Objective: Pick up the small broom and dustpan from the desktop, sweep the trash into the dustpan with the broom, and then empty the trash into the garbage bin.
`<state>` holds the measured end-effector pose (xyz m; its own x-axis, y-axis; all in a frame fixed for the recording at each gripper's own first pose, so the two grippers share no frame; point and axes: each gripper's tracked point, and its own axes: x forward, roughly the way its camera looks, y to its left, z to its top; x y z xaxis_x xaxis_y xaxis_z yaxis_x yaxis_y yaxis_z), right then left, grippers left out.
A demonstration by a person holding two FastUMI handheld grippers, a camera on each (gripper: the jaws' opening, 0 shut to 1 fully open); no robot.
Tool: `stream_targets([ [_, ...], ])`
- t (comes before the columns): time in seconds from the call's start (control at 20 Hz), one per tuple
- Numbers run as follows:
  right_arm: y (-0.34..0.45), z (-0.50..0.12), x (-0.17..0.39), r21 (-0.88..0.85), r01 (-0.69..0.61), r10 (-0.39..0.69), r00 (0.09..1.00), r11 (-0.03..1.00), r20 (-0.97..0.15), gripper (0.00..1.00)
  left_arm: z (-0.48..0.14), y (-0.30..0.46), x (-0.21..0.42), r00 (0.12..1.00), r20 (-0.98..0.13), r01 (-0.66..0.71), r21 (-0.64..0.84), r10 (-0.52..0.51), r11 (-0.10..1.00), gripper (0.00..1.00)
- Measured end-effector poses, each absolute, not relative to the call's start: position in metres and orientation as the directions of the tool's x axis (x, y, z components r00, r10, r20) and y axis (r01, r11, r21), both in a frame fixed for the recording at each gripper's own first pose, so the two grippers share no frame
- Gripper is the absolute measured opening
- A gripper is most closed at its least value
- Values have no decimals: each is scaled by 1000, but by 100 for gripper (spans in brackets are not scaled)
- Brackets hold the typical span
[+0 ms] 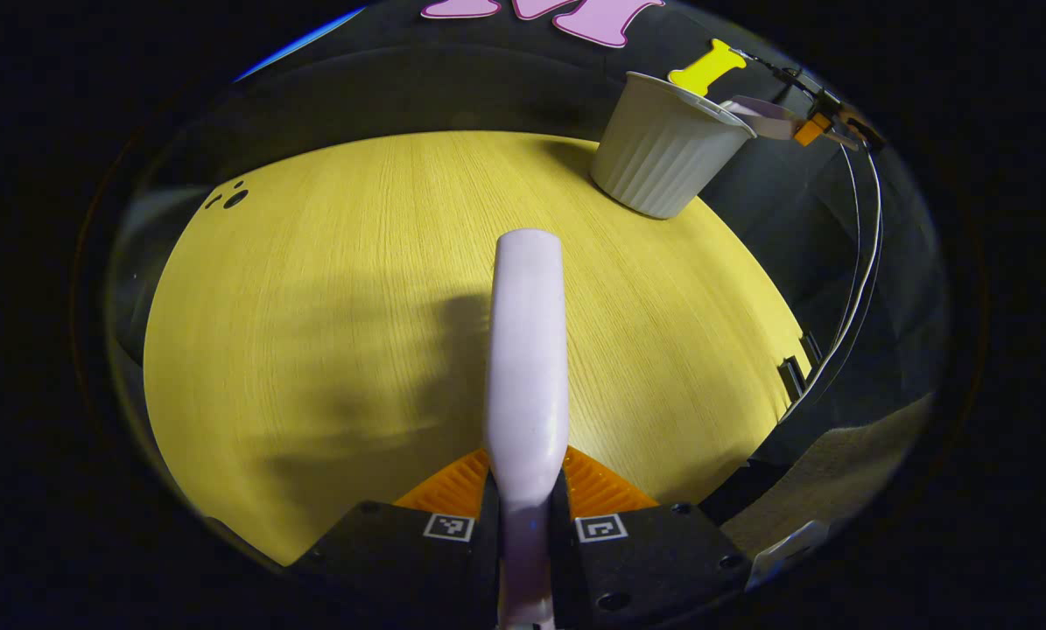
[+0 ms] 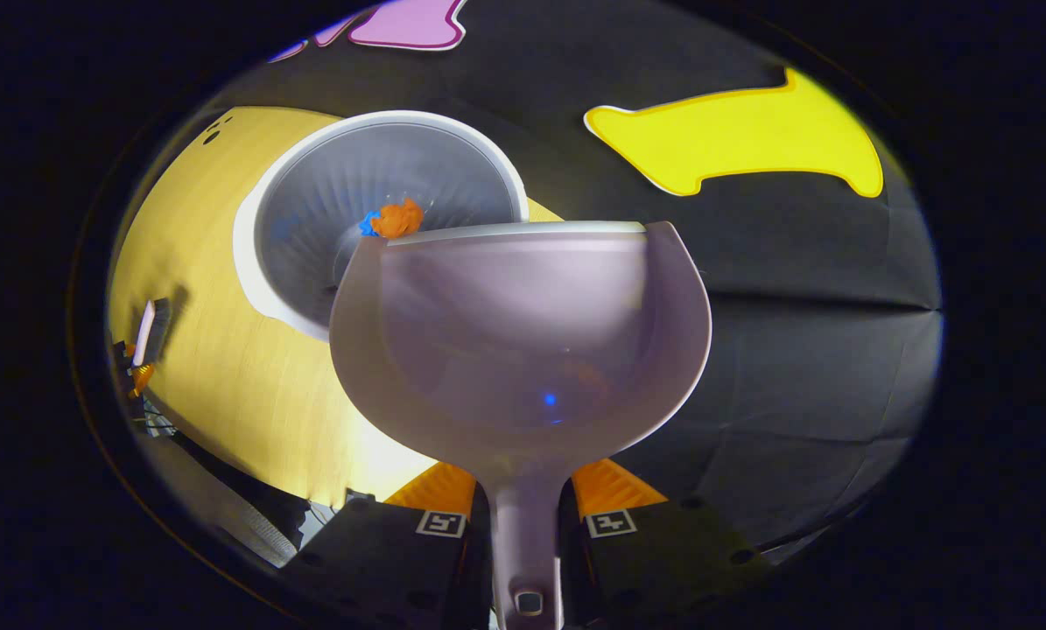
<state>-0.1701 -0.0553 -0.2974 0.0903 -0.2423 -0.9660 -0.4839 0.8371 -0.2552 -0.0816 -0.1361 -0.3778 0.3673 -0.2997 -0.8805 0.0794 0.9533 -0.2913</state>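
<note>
My left gripper [image 1: 527,479] is shut on the pale lilac broom [image 1: 527,350], which points forward above the yellow table [image 1: 312,306]; its bristles are hidden. The white ribbed garbage bin [image 1: 667,149] stands at the table's far right. Beside the bin's rim are the dustpan [image 1: 763,118] and the right gripper [image 1: 824,122]. In the right gripper view, my right gripper [image 2: 524,488] is shut on the handle of the lilac dustpan [image 2: 523,341], tilted over the bin [image 2: 356,201]. Orange and blue trash [image 2: 393,220] sits just past the pan's far lip, inside the bin's mouth. The broom [image 2: 146,332] shows far left.
The bin stands close to the table's far right corner, with the black cloth wall just behind it. White cables [image 1: 864,262] hang off the table's right edge. Small dark holes [image 1: 229,197] mark the tabletop at far left.
</note>
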Motion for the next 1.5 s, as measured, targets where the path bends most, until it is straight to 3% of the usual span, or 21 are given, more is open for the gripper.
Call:
stream_targets([
  [0.25,-48,-302,-165,-247,-451,-199,152,858,-968,35,-376,-133,-77,376,-884,75,-270,-278,960,28],
  [0.6,-9,-304,-177,-103,-331,-8,276,938,-961,35,-376,-124,-66,379,-893,59,-239,-243,969,28],
  [0.9,27,-274,-222,10,-322,124,334,947,-934,35,-373,-114,-60,379,-901,52,-208,-212,977,28],
  [1.2,94,-275,-295,149,-371,272,305,916,-913,35,-372,-107,-57,375,-911,54,-163,-171,985,28],
  [1.4,139,-300,-356,244,-434,361,209,867,-909,32,-373,-103,-57,378,-916,49,-126,-135,991,28],
  [1.5,159,-327,-389,295,-436,389,144,851,-910,35,-374,-104,-58,374,-919,32,-122,-125,992,26],
])
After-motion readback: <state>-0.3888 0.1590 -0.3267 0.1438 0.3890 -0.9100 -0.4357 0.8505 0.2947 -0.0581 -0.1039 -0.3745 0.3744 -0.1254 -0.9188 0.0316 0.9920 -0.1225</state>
